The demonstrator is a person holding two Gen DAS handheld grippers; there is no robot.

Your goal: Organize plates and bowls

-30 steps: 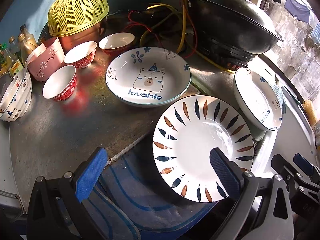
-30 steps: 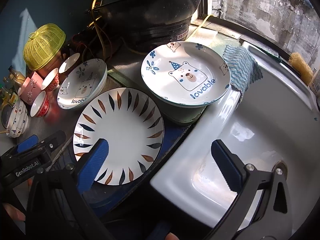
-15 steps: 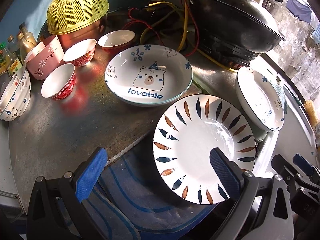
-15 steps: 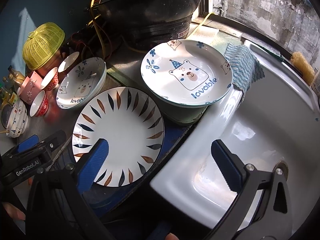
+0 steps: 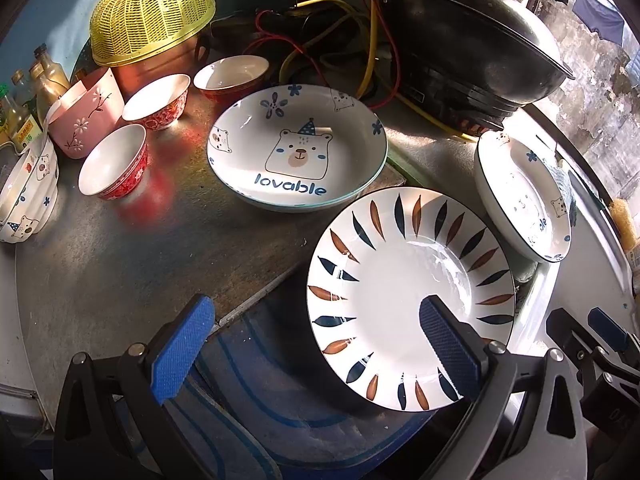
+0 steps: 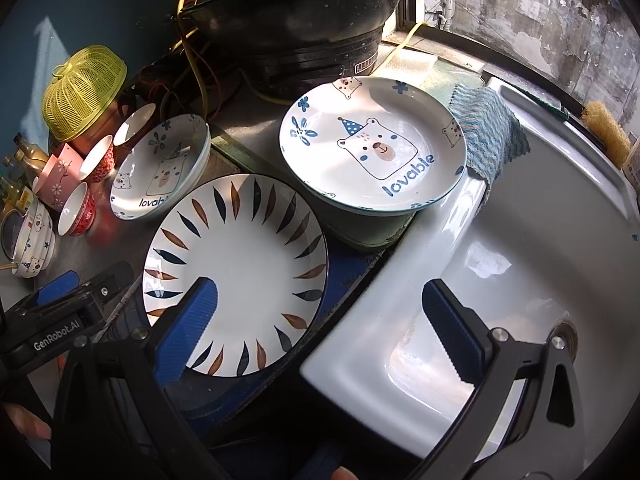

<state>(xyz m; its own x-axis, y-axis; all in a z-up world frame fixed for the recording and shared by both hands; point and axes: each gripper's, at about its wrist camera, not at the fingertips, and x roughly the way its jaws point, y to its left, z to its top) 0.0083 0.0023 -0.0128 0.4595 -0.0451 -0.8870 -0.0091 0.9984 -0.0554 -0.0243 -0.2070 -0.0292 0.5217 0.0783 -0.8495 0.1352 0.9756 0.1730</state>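
Note:
A leaf-pattern plate (image 5: 400,292) (image 6: 240,272) lies on a blue mat at the counter's front. Behind it sits a deep bear bowl (image 5: 298,160) (image 6: 160,168) marked "lovable". A matching bear plate (image 6: 372,152) (image 5: 520,196) rests on a raised block beside the sink. Three red-and-white small bowls (image 5: 114,166) and a scalloped bear bowl (image 5: 26,196) stand at the left. My left gripper (image 5: 316,336) hovers open over the mat, its right finger above the leaf plate. The right gripper (image 6: 320,316) is open too, straddling the leaf plate's edge and the sink rim.
A black lidded wok (image 5: 464,32) on a cooker fills the back right, with loose wires (image 5: 320,28) behind the bowls. A yellow mesh cover (image 5: 150,12), a pink cup (image 5: 86,116) and bottles (image 5: 24,100) crowd the back left. The white sink (image 6: 520,280) lies right.
Both views have shifted only slightly; the left gripper has crept a little nearer to the dishes. No dish has moved and both grippers stay open.

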